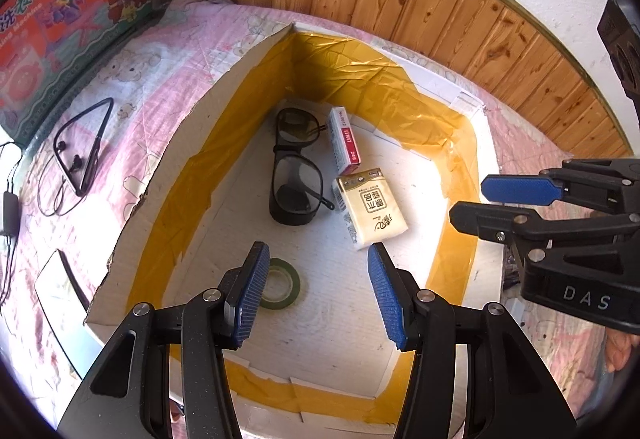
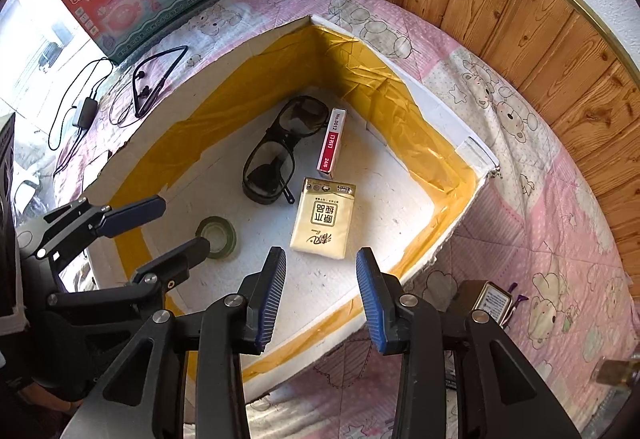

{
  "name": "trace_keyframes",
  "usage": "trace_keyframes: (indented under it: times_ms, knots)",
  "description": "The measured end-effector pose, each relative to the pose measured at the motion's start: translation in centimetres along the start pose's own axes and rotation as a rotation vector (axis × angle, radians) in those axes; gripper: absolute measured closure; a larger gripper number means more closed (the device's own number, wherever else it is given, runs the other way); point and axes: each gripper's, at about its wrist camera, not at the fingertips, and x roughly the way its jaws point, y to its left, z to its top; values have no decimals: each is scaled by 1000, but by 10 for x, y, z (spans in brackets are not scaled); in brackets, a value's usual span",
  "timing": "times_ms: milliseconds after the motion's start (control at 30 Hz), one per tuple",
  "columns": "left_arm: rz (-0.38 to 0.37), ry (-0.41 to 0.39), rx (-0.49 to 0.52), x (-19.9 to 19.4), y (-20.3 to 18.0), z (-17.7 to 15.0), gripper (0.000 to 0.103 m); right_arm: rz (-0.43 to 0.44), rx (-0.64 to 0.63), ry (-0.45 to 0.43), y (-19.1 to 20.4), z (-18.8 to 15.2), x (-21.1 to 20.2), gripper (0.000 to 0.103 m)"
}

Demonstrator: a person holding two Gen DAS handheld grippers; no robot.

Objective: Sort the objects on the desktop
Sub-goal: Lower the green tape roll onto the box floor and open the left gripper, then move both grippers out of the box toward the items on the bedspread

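Here, both claws hang over the white box (image 2: 440, 127) with nothing in them. The left gripper (image 1: 316, 287) is spread wide, and the right gripper (image 2: 320, 293) is let go too. Inside the box, the tissue pack (image 2: 324, 219) lies in the middle, with the glasses (image 2: 280, 155), a red-and-white box (image 2: 332, 141) and a tape roll (image 2: 218, 237) near it.
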Motion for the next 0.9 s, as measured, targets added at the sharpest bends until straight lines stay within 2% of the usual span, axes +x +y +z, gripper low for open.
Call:
trace_keyframes:
  times_ms: [533,900]
  knots:
    - [-2,-34,-3,-23,-20,-8,49,-41,-64,-46,9,-42,-33,58]
    - [-41,-54,17,-37,-38,-23,49,-39,-69,-107,9,-77,-52,57]
